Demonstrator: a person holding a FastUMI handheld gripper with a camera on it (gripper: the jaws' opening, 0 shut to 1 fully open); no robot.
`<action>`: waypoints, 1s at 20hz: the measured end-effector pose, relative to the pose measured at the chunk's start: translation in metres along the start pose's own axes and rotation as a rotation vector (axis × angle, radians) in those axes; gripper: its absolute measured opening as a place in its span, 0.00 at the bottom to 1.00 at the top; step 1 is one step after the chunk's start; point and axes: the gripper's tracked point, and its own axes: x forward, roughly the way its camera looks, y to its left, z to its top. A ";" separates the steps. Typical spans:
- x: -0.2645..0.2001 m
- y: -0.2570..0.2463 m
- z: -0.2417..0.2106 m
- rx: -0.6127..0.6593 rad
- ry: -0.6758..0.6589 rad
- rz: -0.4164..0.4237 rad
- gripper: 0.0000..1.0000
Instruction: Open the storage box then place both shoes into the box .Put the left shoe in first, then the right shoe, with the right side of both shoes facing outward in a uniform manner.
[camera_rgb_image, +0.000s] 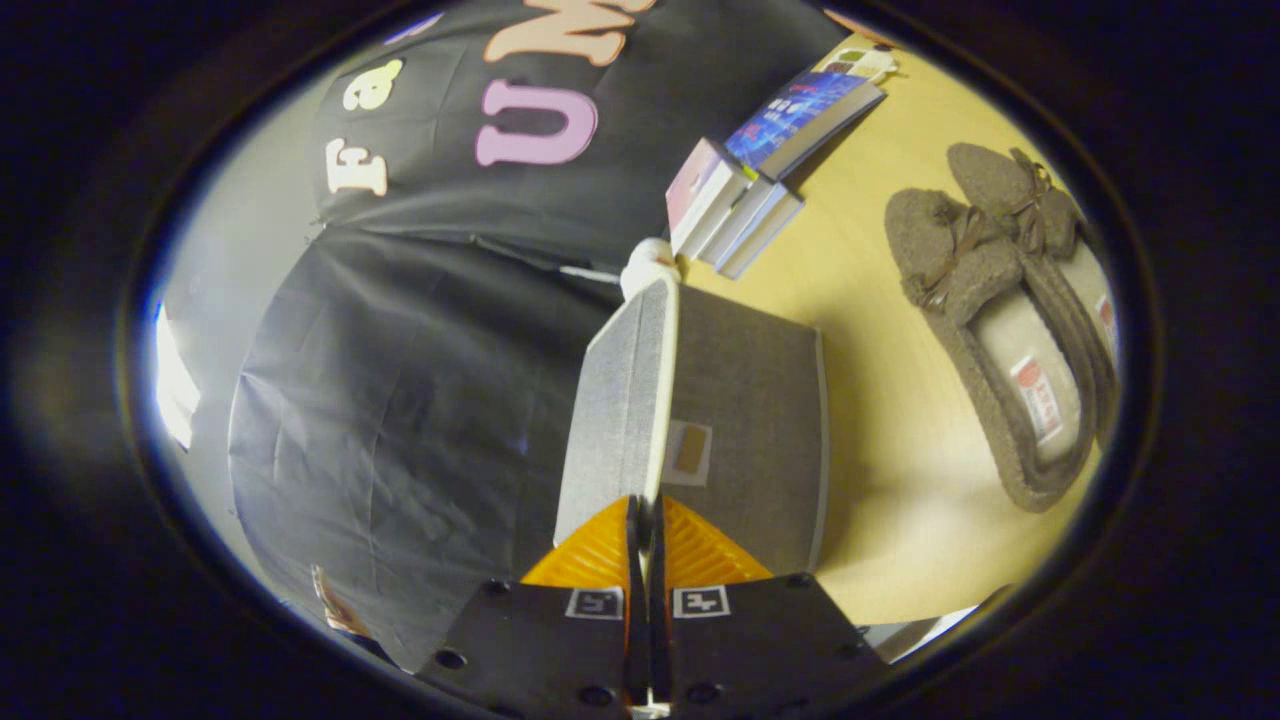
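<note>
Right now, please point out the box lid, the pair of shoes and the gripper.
box lid (622, 410), gripper view: on its grey outer face.
pair of shoes (985, 290), gripper view: on the nearer shoe's fuzzy toe.
gripper (645, 525), gripper view: between its fingertips, shut on the lid's edge.

a stack of books (745, 190) lies on the yellow table (890, 440).

The grey storage box (745, 420) is seen with its lid (620, 410) raised; two brown fuzzy shoes (1000, 300) lie side by side nearby
</note>
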 end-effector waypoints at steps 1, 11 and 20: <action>0.000 0.002 -0.002 -0.015 -0.002 -0.005 0.04; 0.010 0.128 0.011 -0.219 -0.027 0.114 0.04; 0.090 0.204 -0.049 -0.357 0.109 0.204 0.04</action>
